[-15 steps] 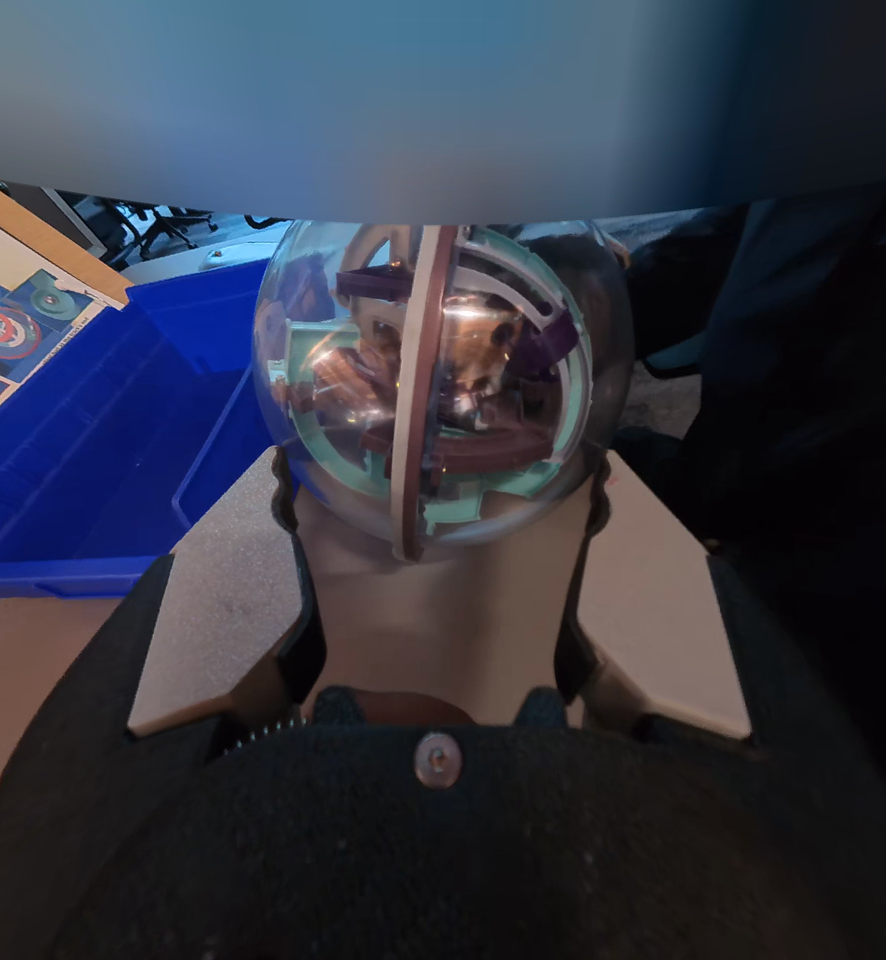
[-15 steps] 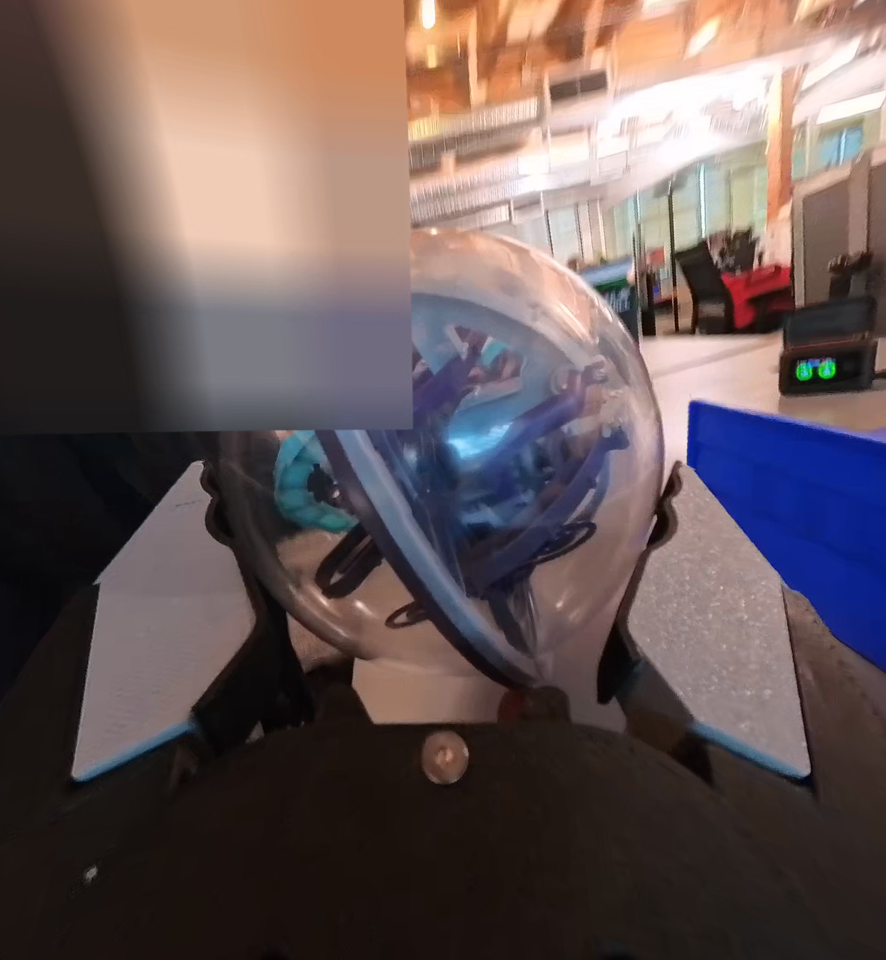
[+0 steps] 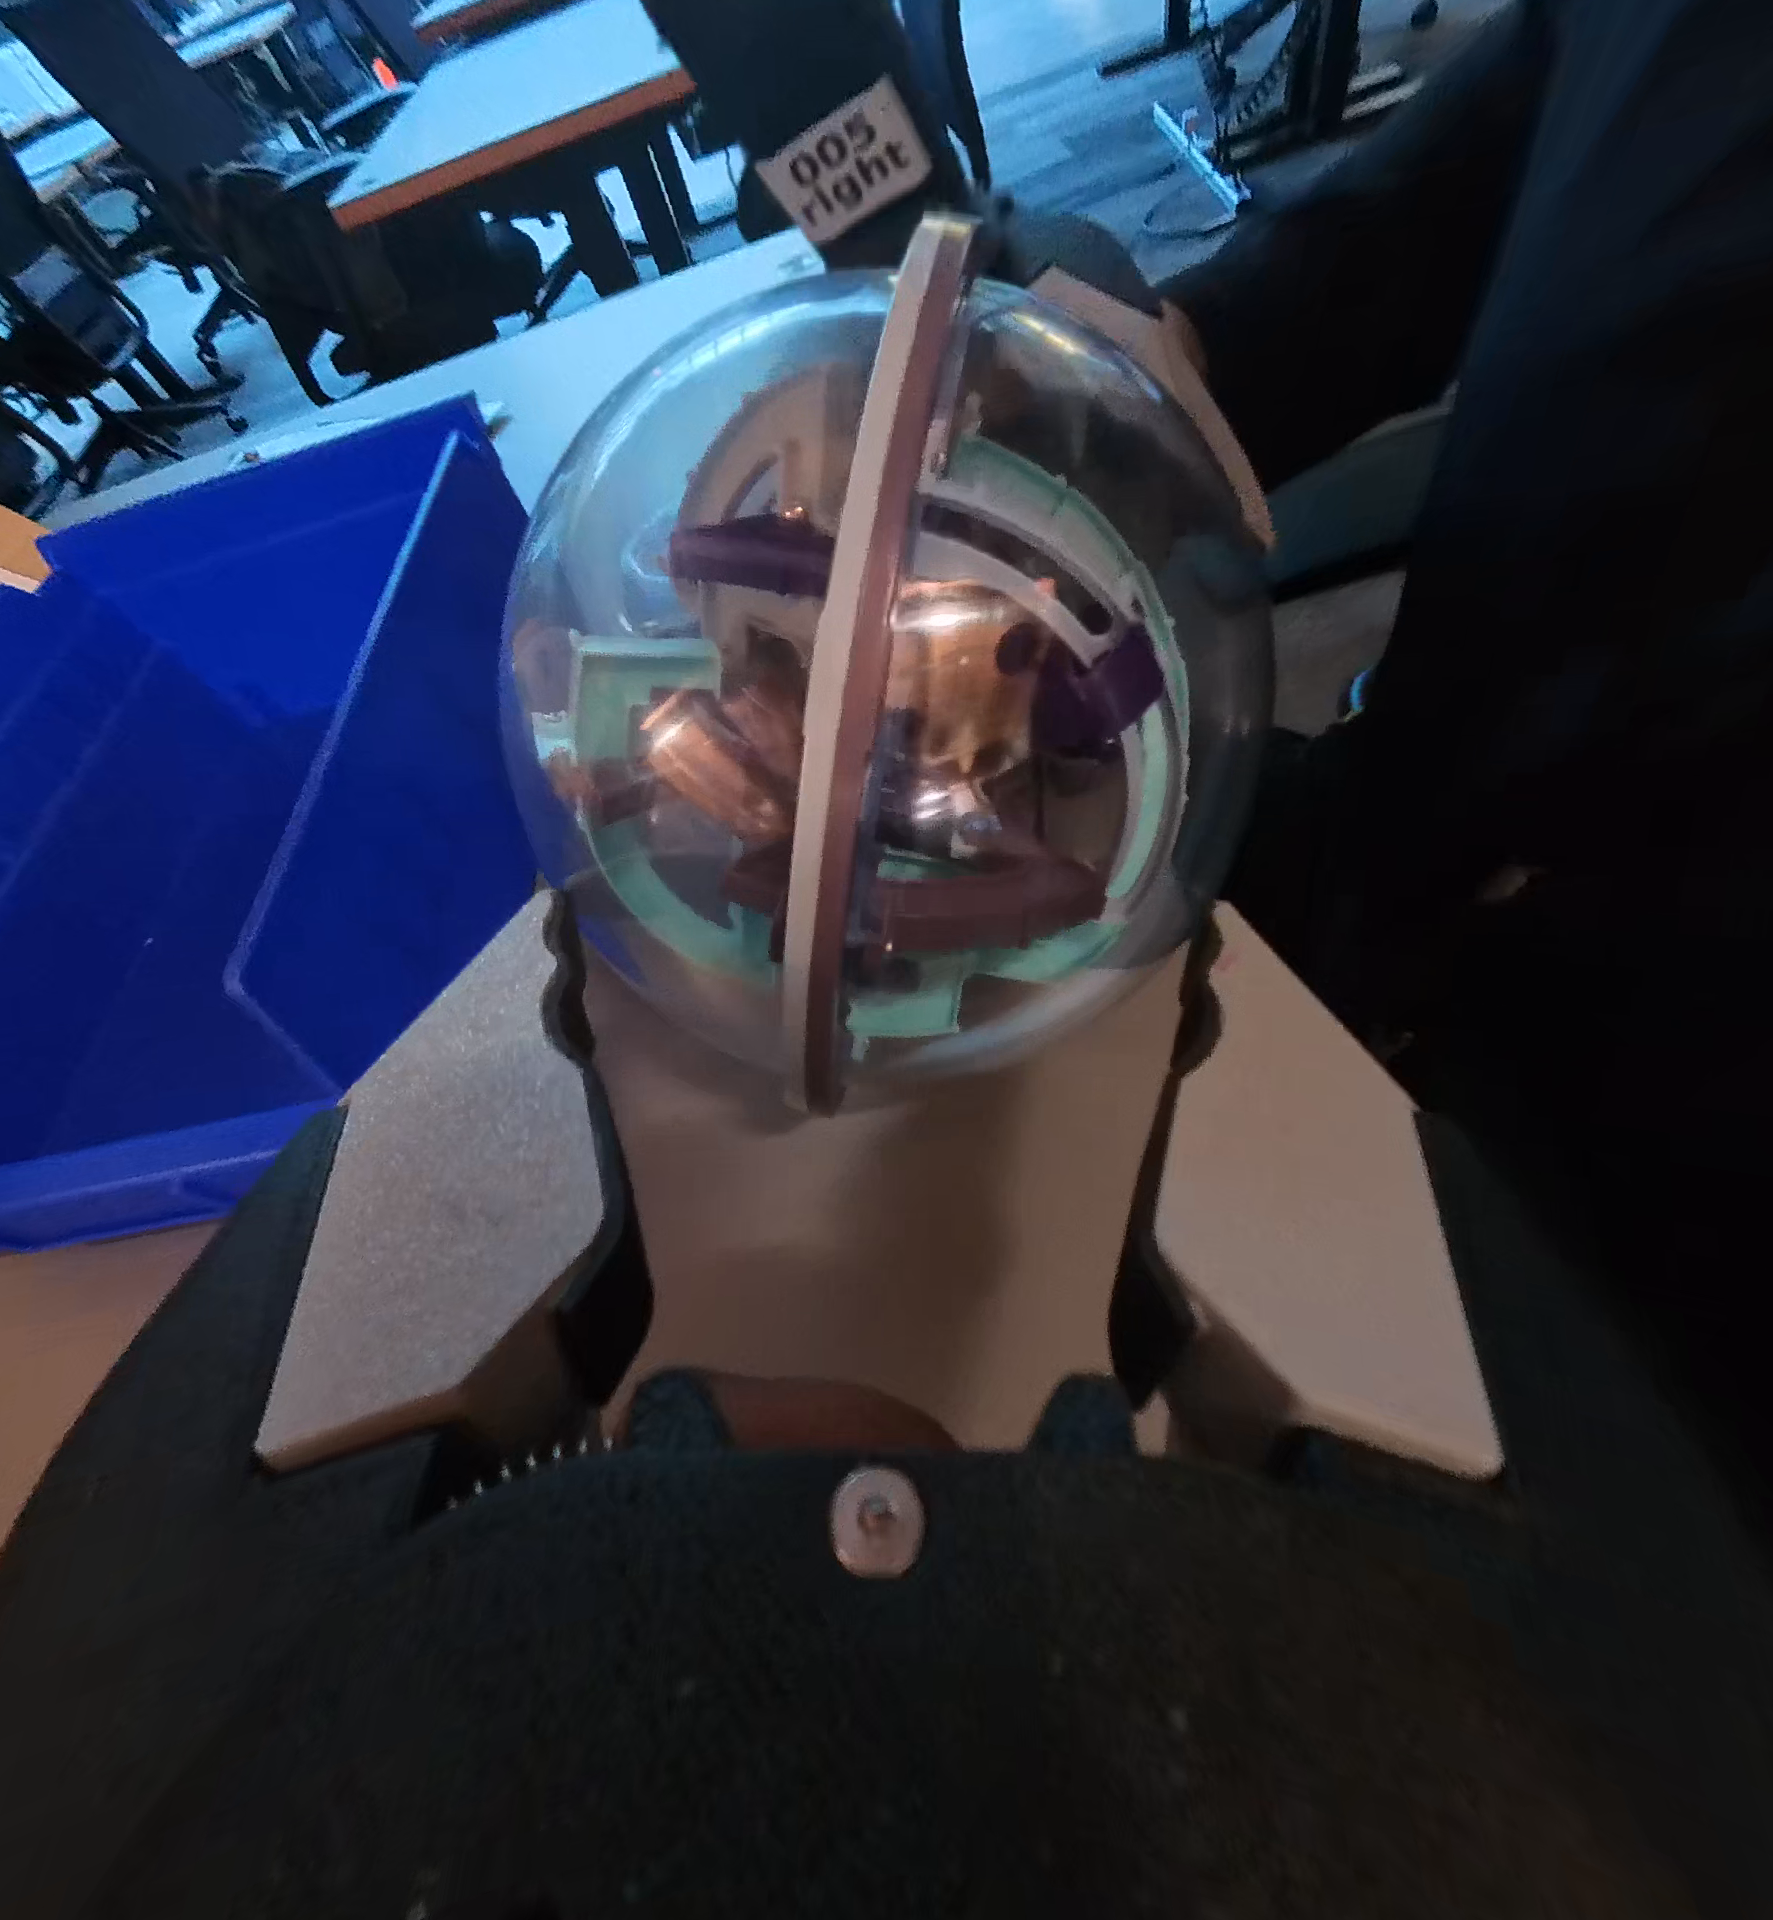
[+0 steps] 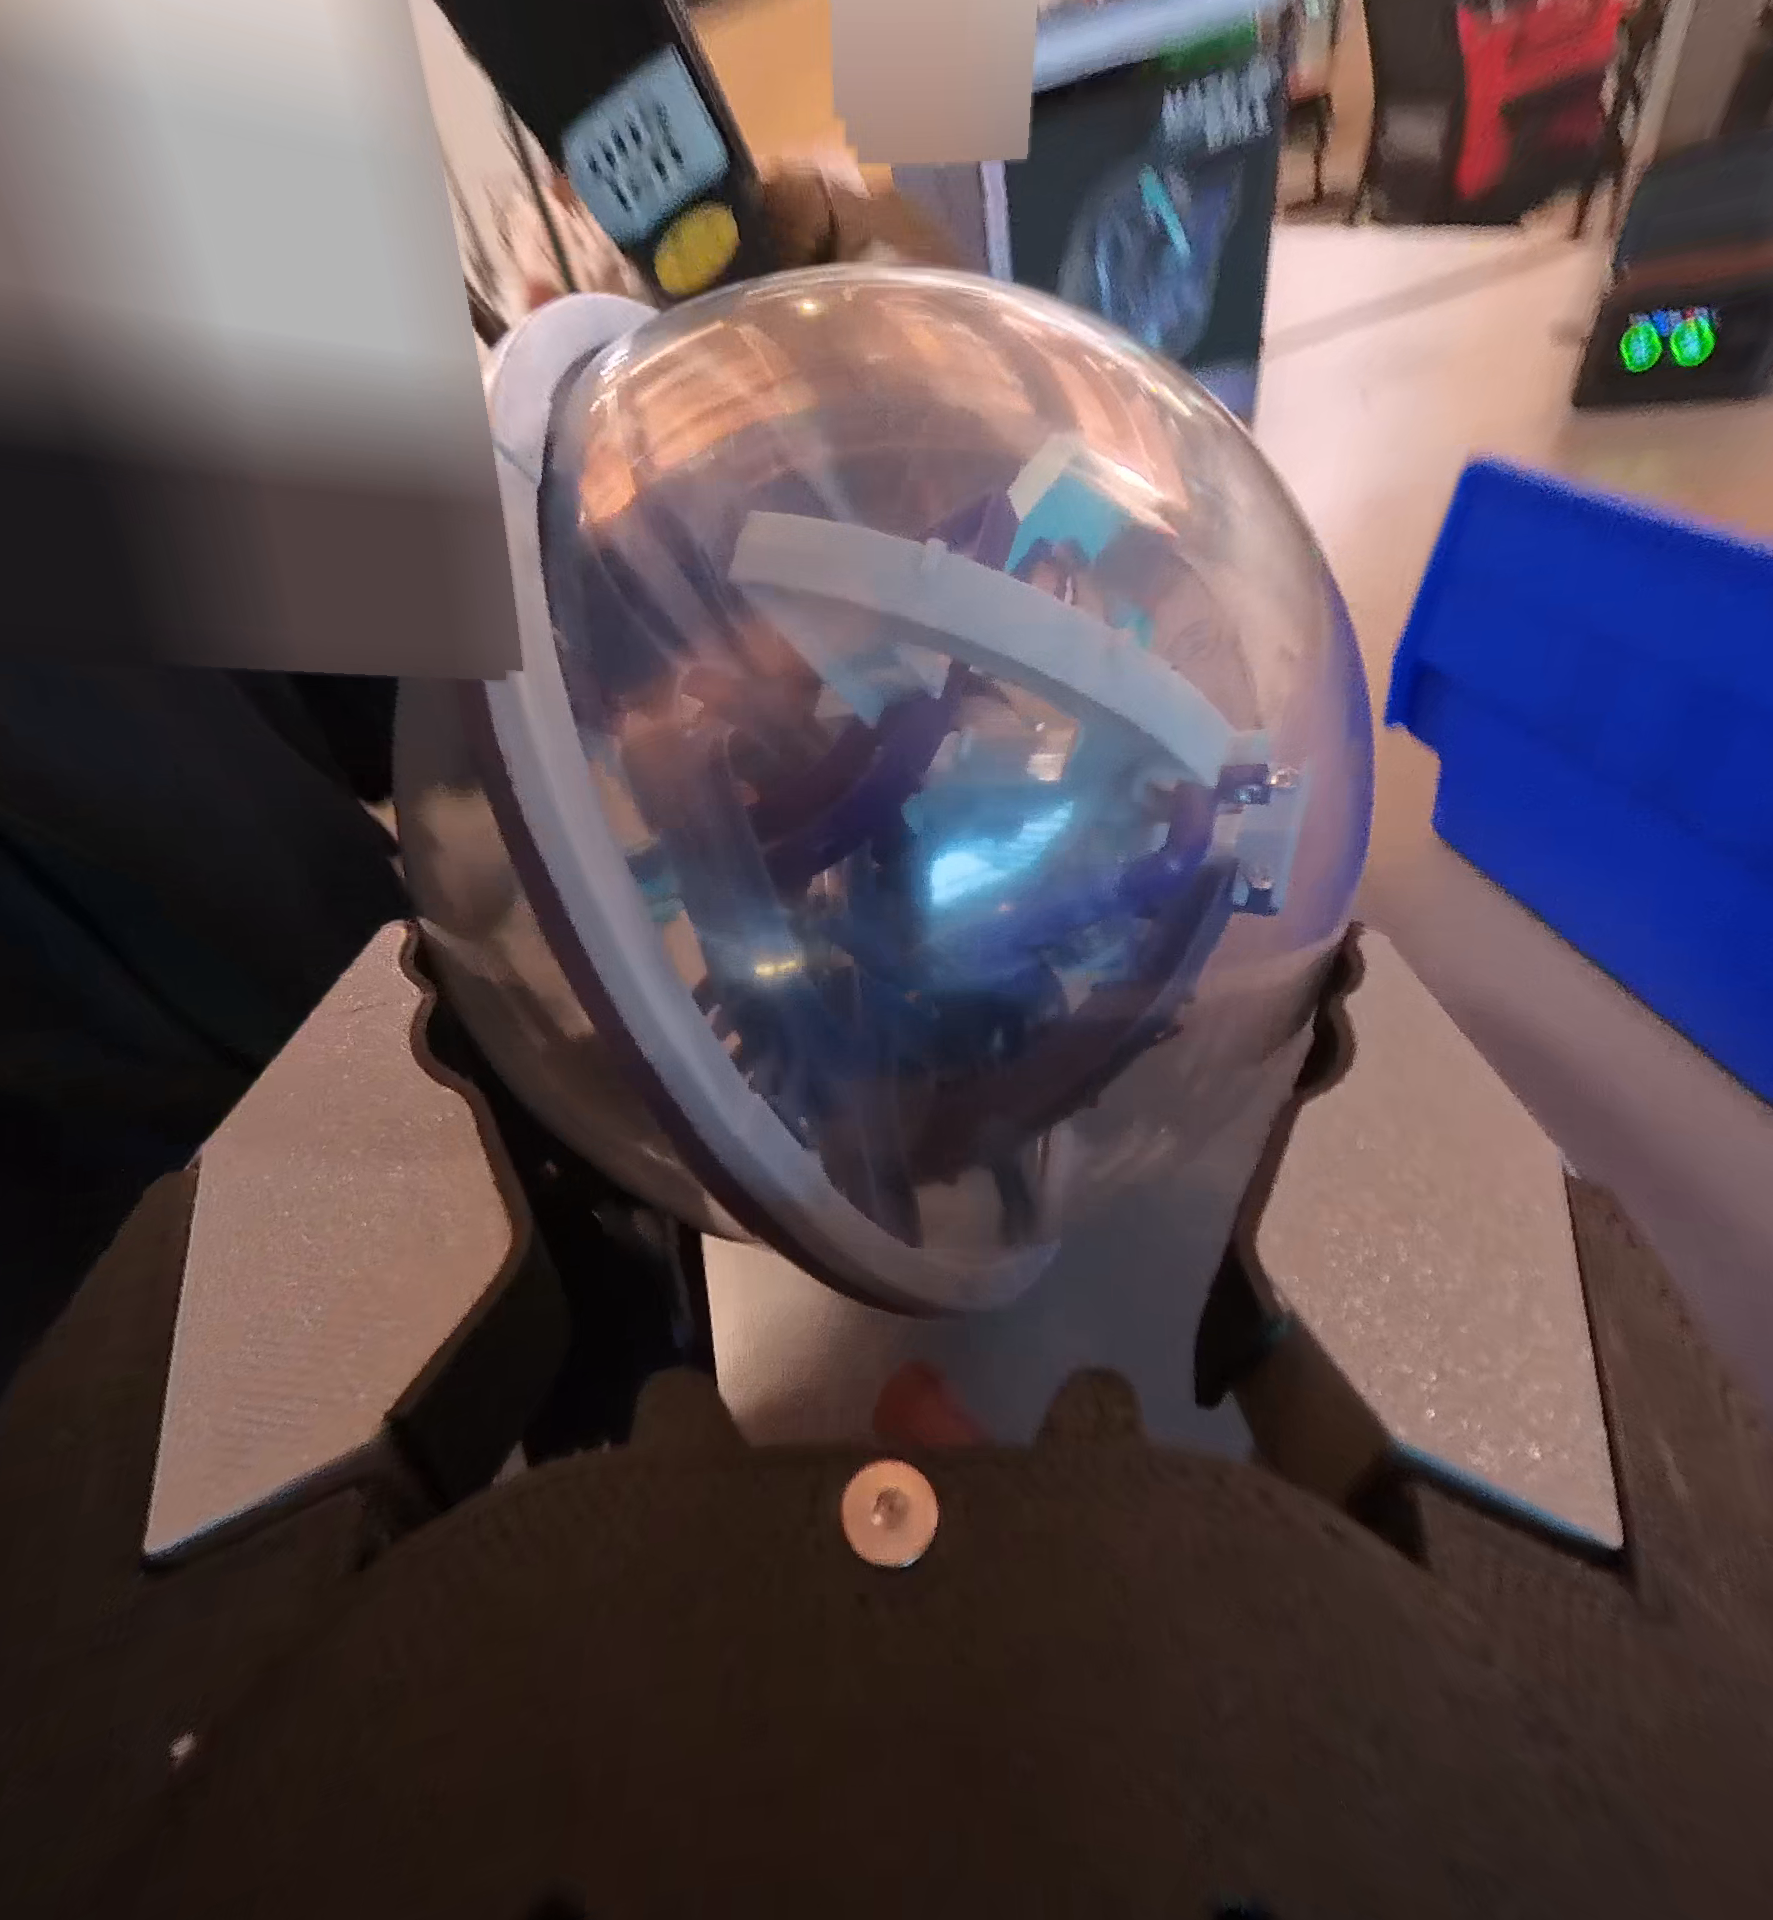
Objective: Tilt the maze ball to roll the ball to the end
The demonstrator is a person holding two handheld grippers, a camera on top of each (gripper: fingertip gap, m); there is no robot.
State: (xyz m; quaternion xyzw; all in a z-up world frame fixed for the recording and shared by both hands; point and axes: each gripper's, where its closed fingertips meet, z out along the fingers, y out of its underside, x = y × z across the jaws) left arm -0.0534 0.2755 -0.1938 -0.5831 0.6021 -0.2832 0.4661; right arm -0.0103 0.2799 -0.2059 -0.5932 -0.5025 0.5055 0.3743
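The maze ball (image 3: pixel 882 675) is a clear sphere with a pale seam ring and green, purple and brown tracks inside. It is held off the table between both grippers. My left gripper (image 3: pixel 877 966) is shut on its lower sides, and my right gripper (image 3: pixel 861 156) shows behind its top. In the right wrist view the maze ball (image 4: pixel 913 779) fills the middle, its ring running diagonally. My right gripper (image 4: pixel 877 997) is shut on it, and the left gripper (image 4: pixel 643 156) shows beyond. A small silvery bead (image 3: pixel 975 826) sits near the centre tracks.
A blue plastic bin (image 3: pixel 186 779) stands on the table left of the ball; it shows at the right in the right wrist view (image 4: pixel 1640 779). A dark box (image 4: pixel 1152 208) and a small device with green lights (image 4: pixel 1671 343) stand farther back. Desks and chairs (image 3: pixel 238 260) lie beyond.
Both grippers have turned with the ball still held. Its seam ring now leans more to the right at the top in the left view, and more of the room shows behind it.
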